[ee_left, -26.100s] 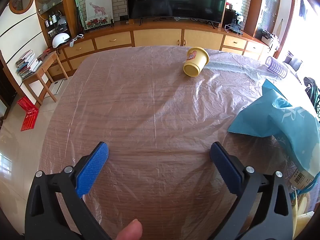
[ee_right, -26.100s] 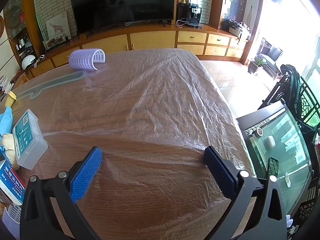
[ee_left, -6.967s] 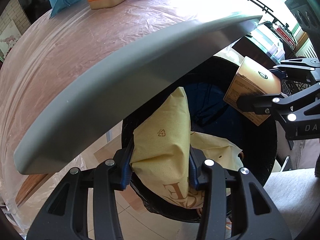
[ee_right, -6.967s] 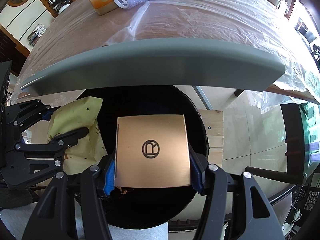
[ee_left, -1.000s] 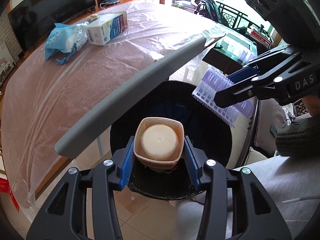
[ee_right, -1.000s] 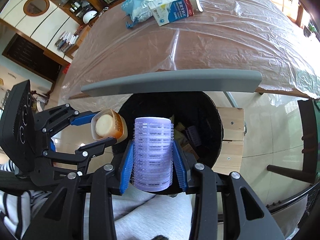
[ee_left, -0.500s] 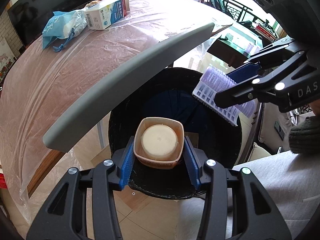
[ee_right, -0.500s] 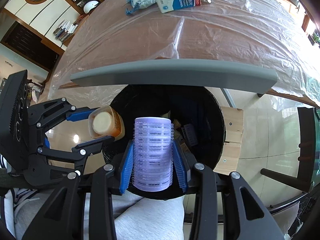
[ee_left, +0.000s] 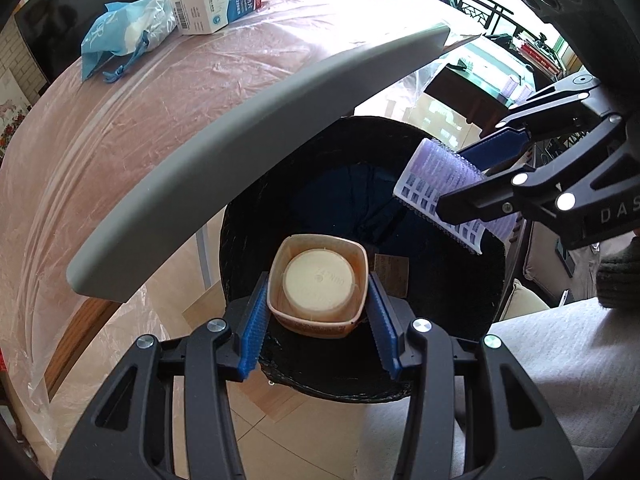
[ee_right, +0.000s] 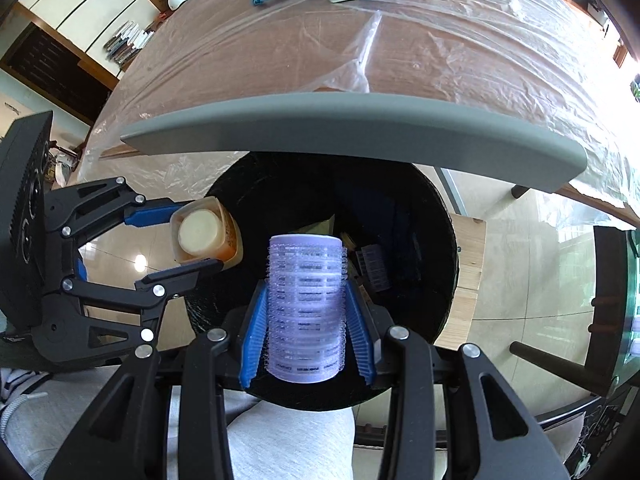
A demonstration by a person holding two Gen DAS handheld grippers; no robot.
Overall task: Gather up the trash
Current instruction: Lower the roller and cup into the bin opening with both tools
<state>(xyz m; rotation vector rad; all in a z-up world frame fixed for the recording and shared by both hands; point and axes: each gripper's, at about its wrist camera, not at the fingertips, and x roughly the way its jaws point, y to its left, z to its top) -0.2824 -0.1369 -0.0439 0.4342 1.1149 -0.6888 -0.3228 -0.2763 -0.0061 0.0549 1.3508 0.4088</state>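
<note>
My left gripper (ee_left: 318,314) is shut on an orange square tub (ee_left: 318,286) with a cream lid, held over the near rim of the black round bin (ee_left: 492,292). From the right wrist view the same tub (ee_right: 204,236) hangs at the bin's left edge (ee_right: 448,236). My right gripper (ee_right: 306,332) is shut on a lilac mesh roller (ee_right: 306,308), upright above the bin's opening; this roller (ee_left: 444,192) shows at the bin's right side in the left wrist view. Cardboard scraps (ee_left: 390,274) lie deep inside the bin.
A grey chair back (ee_left: 248,140) arches over the bin. Behind it stands a table under clear plastic (ee_left: 120,112), carrying a blue bag (ee_left: 124,36) and a white-and-blue carton (ee_left: 218,4). Grey-trousered legs (ee_right: 288,440) sit close below. A wooden stool (ee_right: 468,264) is beside the bin.
Both grippers have sunk toward the bin with their loads still held. The bin now fills more of each view.
</note>
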